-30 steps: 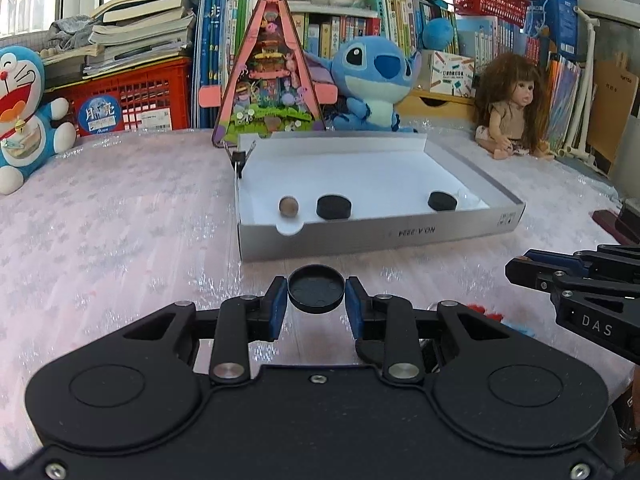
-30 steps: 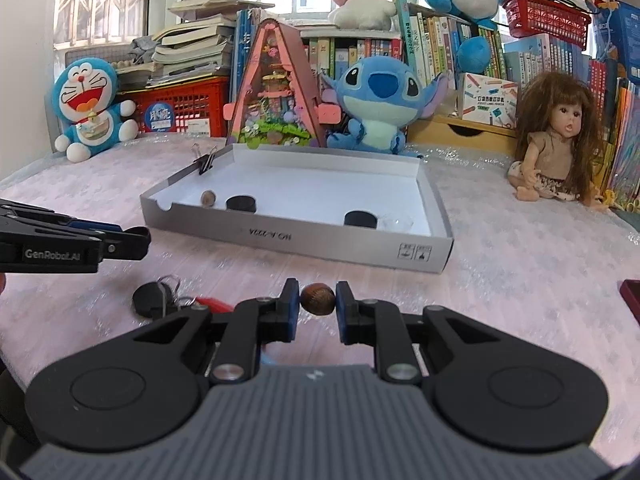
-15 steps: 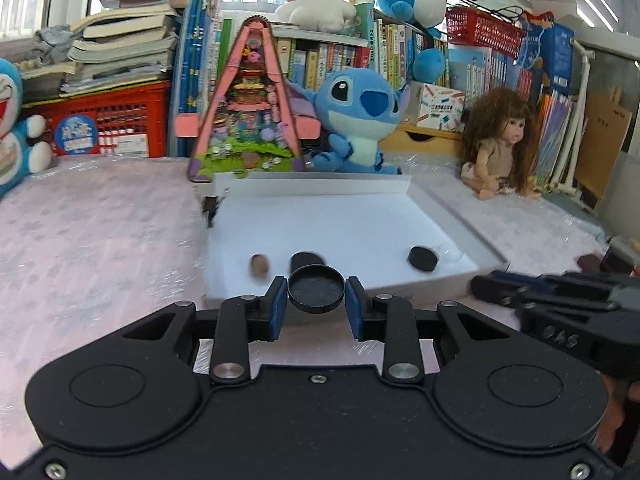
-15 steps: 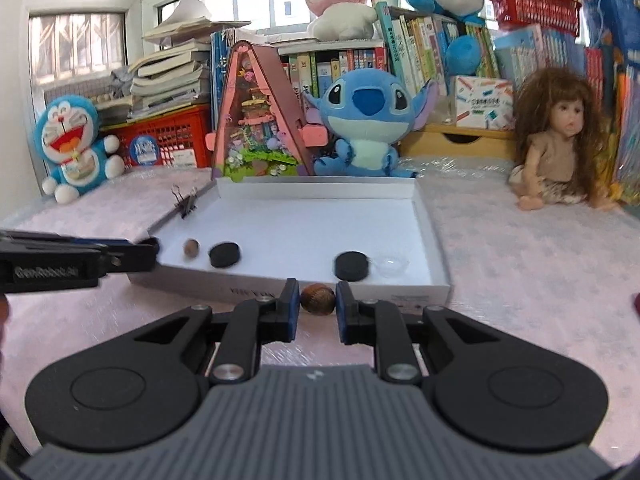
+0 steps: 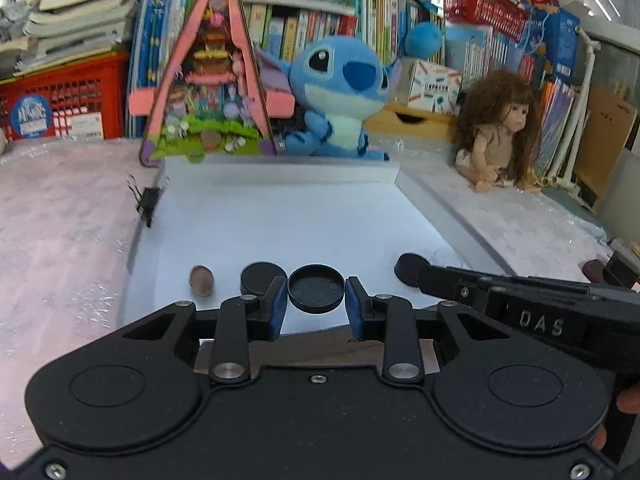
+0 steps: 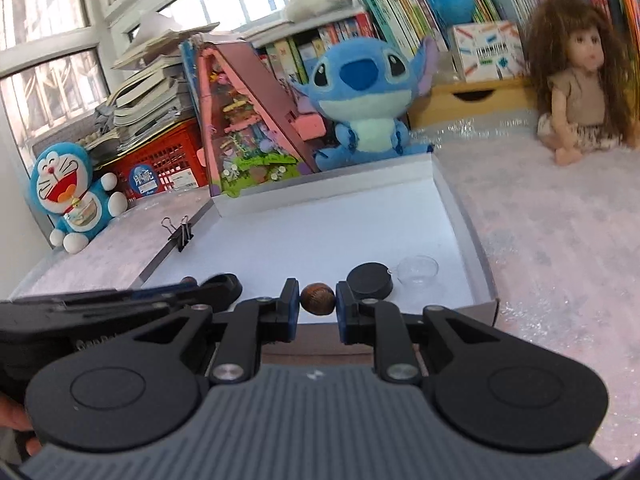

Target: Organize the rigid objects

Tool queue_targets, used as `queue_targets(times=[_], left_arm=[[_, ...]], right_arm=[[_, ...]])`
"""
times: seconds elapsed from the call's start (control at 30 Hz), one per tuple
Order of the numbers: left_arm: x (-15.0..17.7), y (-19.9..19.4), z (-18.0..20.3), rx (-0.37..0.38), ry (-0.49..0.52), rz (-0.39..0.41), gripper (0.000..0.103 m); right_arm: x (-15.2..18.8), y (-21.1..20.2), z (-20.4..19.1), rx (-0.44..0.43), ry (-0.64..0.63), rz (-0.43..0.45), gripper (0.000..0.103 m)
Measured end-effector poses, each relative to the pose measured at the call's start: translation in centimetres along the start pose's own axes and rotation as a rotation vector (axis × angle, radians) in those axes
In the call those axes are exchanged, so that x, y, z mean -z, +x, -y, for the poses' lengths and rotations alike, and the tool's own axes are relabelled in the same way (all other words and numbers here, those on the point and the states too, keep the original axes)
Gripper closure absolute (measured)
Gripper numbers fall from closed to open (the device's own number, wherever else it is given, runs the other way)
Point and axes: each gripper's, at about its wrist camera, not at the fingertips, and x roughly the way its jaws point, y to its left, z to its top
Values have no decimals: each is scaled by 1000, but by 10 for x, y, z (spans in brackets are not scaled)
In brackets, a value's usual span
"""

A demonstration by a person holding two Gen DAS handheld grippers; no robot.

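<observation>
My left gripper [image 5: 317, 295] is shut on a black round cap [image 5: 316, 288] and holds it over the near edge of the white cardboard tray [image 5: 280, 216]. My right gripper [image 6: 317, 300] is shut on a brown nut [image 6: 317, 298] over the tray's near edge [image 6: 320, 232]. In the tray lie a brown nut [image 5: 202, 280] and a black cap [image 5: 258, 278] on the left, and a black cap [image 6: 370, 280] beside a clear cap [image 6: 418, 270] on the right. The right gripper's arm [image 5: 500, 292] crosses the left wrist view.
A binder clip [image 6: 178, 234] grips the tray's left wall. Behind the tray stand a pink triangular toy house [image 5: 206, 80], a blue Stitch plush [image 5: 340, 92] and a doll [image 5: 500, 132]. A Doraemon plush [image 6: 70, 196] sits far left. Pink cloth covers the table.
Both grippers have moved forward and up from the table in front of the tray to over its near edge, each still holding its object.
</observation>
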Motion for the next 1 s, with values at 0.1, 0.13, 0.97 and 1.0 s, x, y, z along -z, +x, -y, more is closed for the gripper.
queue_targets(times=[0.1,0.13,0.97,1.0], left_arm=[[-1,10,1,7,3,-17,74],[-2,14,1,6,4,-20,74],[-11,49,15,-28,83,-72,74],[-11,49,15,-29,85,-71,74]], right_arm=[[-5,8,7,-13,47,-24,80],[-7,11,9,-18,61,-34,80],[-36,65,2,85,149,-227,80],[-36,65,2,87,151,-229,80]])
